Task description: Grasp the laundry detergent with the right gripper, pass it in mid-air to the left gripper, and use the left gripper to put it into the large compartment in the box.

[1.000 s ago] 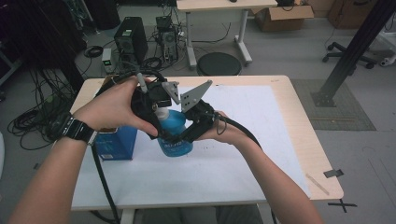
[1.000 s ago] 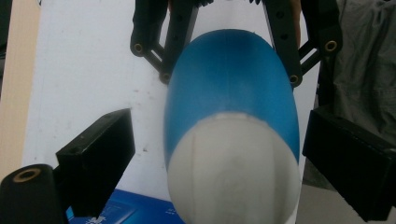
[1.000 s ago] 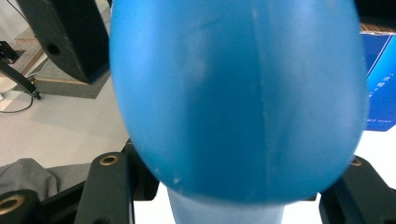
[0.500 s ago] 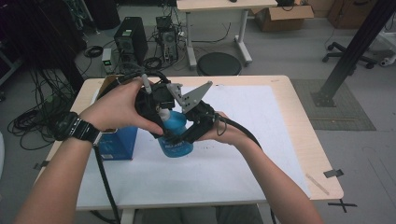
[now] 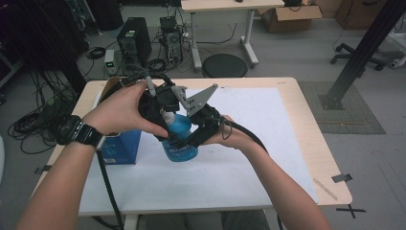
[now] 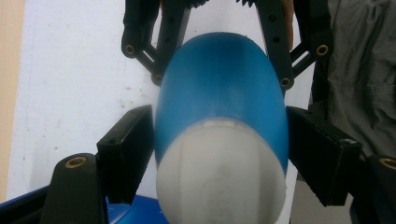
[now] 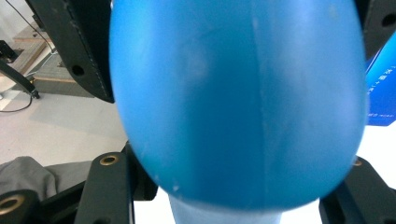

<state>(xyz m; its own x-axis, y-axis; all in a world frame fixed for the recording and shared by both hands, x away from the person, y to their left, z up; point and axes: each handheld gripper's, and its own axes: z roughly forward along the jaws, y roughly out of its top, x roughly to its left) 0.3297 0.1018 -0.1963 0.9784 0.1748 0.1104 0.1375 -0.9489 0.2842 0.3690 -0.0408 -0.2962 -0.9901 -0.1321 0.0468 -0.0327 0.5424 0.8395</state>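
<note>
My R gripper clamps the blue bottle body; L gripper jaws (just closing) flank its white cap, touching

Inventory, my desk: one blue bottle with one white cap; one blue box; two grippers of mine, left gripper and right gripper. On my left wrist, one black watch. Floor beyond: one round black stool.
</note>
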